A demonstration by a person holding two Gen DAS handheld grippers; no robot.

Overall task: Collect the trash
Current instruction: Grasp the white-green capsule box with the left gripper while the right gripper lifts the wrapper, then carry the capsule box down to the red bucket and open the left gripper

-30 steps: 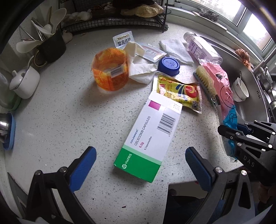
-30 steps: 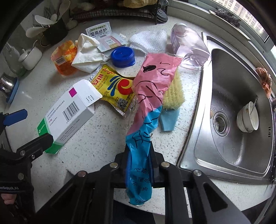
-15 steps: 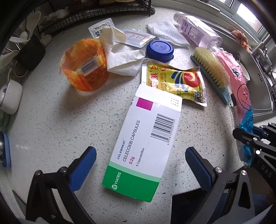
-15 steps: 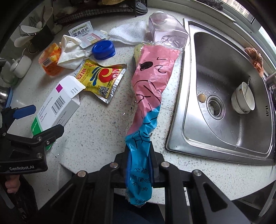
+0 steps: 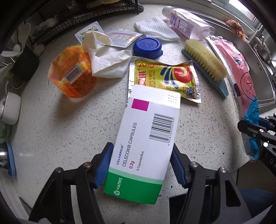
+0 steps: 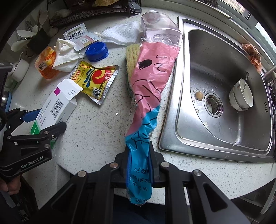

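The left gripper [image 5: 140, 165], jaws just closing across the medicine box [image 5: 146, 136], straddles its green end, long axis toward 12 o'clock; the right gripper [image 6: 139, 165] pinches the plastic bag [image 6: 146, 89].

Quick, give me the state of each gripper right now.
Left gripper: jaws just closing around the medicine box, pads at its sides.
Right gripper: shut on the pink and blue plastic bag.

Speckled white countertop [image 5: 51, 129] — steel sink [image 6: 224, 82] set in at right, daylight from window [image 6: 241, 8] behind it.
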